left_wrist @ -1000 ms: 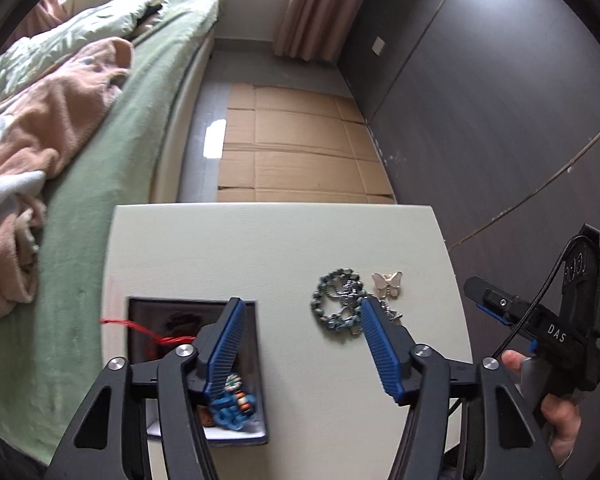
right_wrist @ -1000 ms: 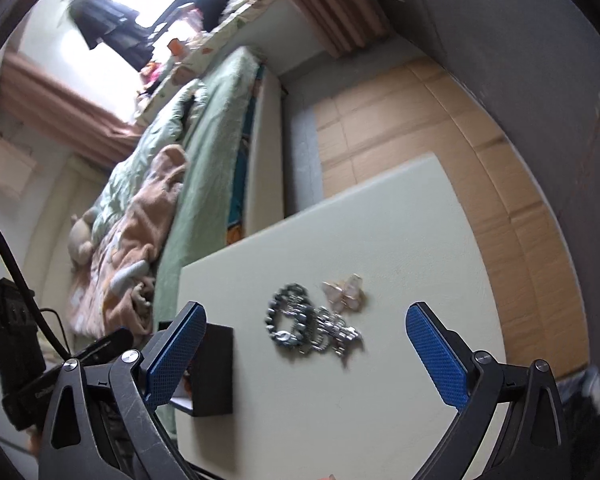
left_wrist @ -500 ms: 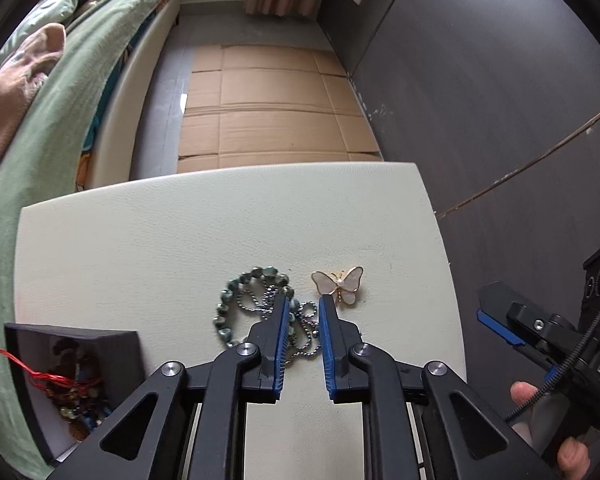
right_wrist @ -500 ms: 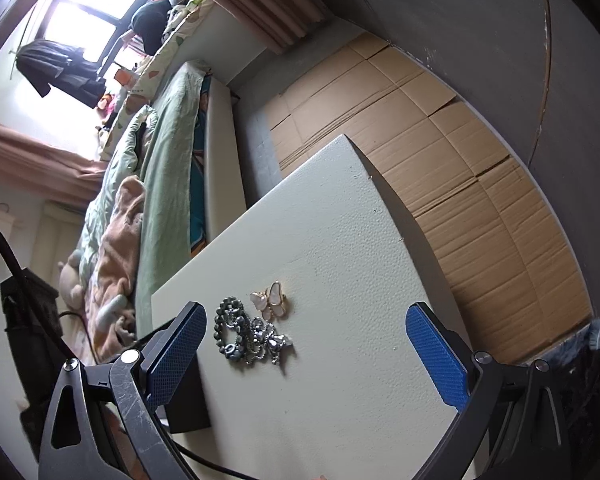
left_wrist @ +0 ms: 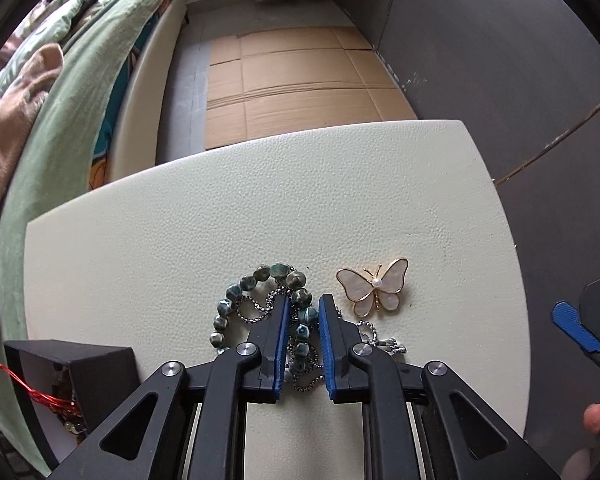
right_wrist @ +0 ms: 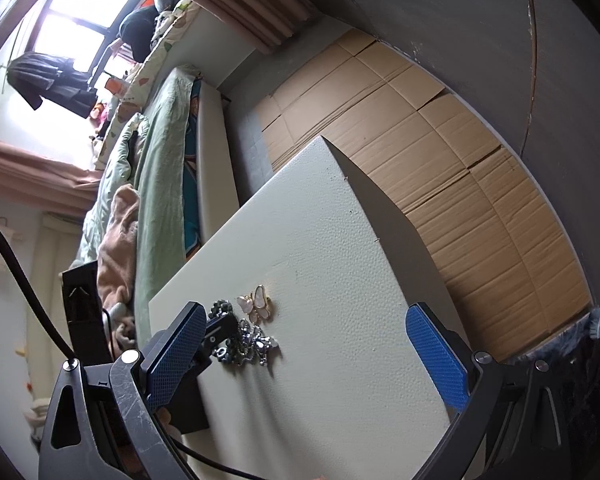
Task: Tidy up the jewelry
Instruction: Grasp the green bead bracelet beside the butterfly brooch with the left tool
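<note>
The beaded bracelet [left_wrist: 260, 304] lies on the surface [left_wrist: 260, 208], its right side pinched between the left jaws. The box [left_wrist: 72, 376] to their left already holds pieces; the chain [left_wrist: 374, 334] and butterfly brooch [left_wrist: 374, 288] remain. The right jaws gape, empty.

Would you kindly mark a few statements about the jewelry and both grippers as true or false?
1. The left gripper is closed around the bead bracelet. True.
2. The butterfly brooch sits inside the black box. False: it lies on the table.
3. The right gripper is wide open and holds nothing. True.
4. The right gripper grips the brooch. False: the brooch lies free.
</note>
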Demonstrator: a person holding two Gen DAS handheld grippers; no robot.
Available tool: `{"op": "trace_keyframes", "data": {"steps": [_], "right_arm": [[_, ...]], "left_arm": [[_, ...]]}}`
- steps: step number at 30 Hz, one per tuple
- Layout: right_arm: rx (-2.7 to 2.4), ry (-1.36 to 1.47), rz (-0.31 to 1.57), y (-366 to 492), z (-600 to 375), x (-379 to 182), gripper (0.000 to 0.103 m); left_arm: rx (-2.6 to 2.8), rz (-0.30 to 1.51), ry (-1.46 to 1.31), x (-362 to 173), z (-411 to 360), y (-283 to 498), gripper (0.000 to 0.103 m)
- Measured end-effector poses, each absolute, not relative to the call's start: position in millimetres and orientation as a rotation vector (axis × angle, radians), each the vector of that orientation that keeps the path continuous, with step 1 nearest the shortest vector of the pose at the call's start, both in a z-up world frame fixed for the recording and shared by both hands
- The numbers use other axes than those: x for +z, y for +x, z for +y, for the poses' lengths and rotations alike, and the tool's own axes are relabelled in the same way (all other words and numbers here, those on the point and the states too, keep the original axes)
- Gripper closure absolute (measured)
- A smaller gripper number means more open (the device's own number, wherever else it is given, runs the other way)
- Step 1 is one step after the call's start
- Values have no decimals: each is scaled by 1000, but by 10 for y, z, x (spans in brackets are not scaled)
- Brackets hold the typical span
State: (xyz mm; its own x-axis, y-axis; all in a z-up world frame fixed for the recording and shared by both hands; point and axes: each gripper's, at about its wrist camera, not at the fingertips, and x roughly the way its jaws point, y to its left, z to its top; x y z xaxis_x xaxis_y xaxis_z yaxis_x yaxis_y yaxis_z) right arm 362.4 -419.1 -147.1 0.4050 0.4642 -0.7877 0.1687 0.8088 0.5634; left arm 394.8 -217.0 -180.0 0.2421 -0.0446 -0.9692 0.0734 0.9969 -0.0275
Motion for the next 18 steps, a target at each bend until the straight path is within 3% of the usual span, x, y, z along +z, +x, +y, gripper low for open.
{"op": "trace_keyframes", "data": {"steps": [13, 15, 17, 18], "right_arm": [[258, 611, 1167, 3657, -4029, -1461, 2], [272, 598, 1168, 3667, -3972, -1459, 6], [285, 588, 1176, 3690, -3904, -1480, 20], [292, 583, 1185, 3705, -3866, -1499, 21]], "left_arm": [[-136, 1306, -103, -1559, -1868, 3901, 93], [-134, 1283, -116, -1450, -1806, 3887, 93], [-134, 1262, -138, -1351, -1722, 3859, 93], [-134, 1253, -149, -1308, -1676, 3849, 93]]}}
